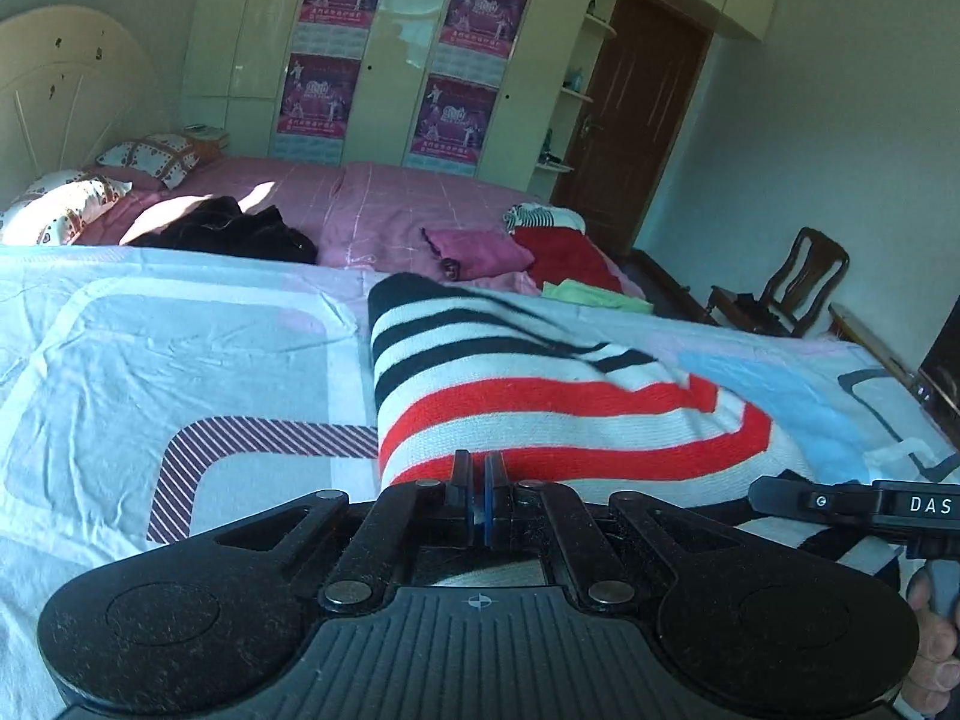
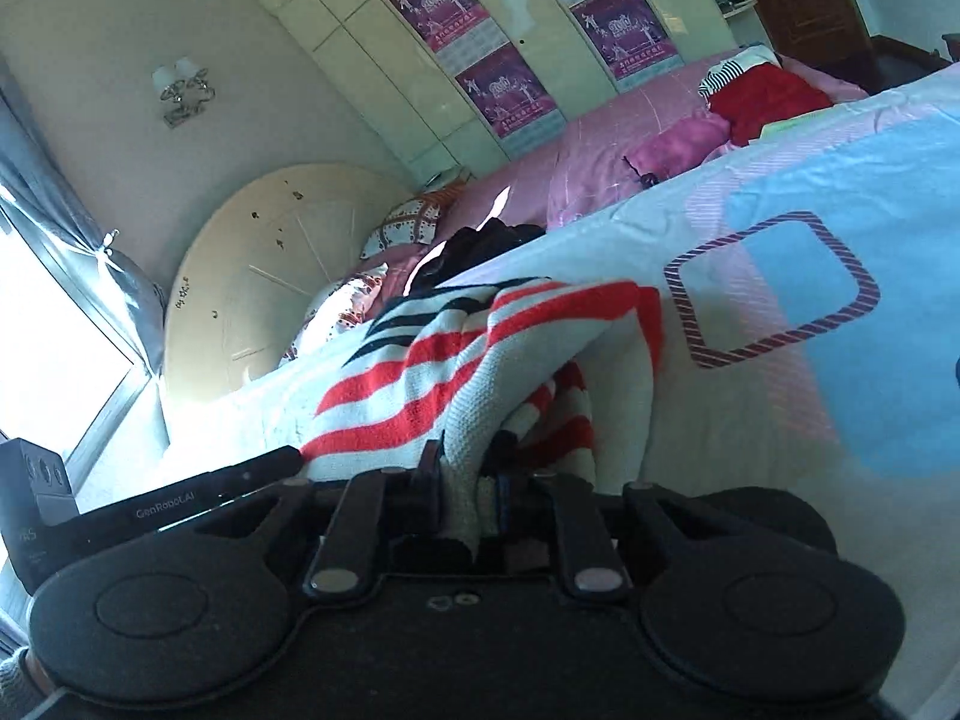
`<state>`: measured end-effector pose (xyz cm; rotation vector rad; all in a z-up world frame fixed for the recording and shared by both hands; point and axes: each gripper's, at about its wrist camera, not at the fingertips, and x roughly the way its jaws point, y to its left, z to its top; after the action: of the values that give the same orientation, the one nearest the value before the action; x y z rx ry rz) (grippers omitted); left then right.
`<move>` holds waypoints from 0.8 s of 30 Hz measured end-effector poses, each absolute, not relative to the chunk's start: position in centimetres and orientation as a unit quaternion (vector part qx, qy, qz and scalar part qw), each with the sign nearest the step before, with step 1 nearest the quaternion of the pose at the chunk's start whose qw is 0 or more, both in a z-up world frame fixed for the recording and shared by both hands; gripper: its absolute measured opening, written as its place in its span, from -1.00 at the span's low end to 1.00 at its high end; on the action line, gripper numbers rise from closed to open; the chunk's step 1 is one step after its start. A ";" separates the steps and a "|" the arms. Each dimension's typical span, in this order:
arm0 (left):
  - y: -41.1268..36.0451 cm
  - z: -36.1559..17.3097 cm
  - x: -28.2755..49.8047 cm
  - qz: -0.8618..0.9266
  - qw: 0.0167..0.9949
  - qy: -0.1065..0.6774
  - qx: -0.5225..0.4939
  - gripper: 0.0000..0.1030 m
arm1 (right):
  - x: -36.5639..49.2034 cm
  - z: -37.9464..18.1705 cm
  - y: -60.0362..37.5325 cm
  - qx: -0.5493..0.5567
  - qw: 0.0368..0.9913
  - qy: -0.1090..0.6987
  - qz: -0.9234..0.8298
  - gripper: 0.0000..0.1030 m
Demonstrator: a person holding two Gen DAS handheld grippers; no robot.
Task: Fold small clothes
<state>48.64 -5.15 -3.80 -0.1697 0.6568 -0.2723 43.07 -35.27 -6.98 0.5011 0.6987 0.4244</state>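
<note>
Knitted in red, white and black stripes, the small sweater [image 1: 540, 396] lies on the pale patterned bedsheet [image 1: 180, 360]. We hold its near hem with both tools: the left gripper [image 1: 478, 474] has its fingers pressed together on the hem, and the right gripper [image 2: 465, 474] has its fingers clamped on a bunched, lifted fold of it. Other clothes [image 1: 558, 252] sit well apart on the pink quilt [image 1: 384, 204].
</note>
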 end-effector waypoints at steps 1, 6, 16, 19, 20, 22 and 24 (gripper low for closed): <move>-5.4 -4.3 48.9 -0.137 0.929 0.333 -0.087 -0.99 | 43.7 -7.9 -35.2 0.231 0.885 0.357 0.190 -0.68; -6.5 -4.4 49.6 -0.124 0.929 0.340 -0.074 -0.98 | 45.0 -9.5 -35.3 0.245 0.876 0.371 0.185 -0.63; -6.5 -3.0 54.3 -0.138 0.932 0.331 -0.059 -0.98 | 48.5 -4.6 -33.6 0.159 0.921 0.308 0.178 -0.47; -7.3 -4.9 55.4 -0.126 0.930 0.344 -0.040 -0.98 | 51.4 -7.7 -31.2 0.080 0.912 0.368 0.161 -0.60; -7.4 -4.9 55.4 -0.124 0.930 0.343 -0.039 -0.99 | 51.4 -8.2 -31.1 0.066 0.919 0.352 0.163 -0.56; -7.8 -4.7 55.3 -0.122 0.930 0.344 -0.032 -0.99 | 51.6 -8.5 -31.4 0.074 0.919 0.351 0.163 -0.54; -7.9 -4.6 55.2 -0.128 0.931 0.342 -0.023 -0.99 | 51.3 -8.2 -31.1 0.070 0.919 0.354 0.159 -0.54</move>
<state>55.20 -7.90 -4.57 -0.0478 0.6992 -0.2619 51.29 -31.13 -8.19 0.1448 0.7271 0.3266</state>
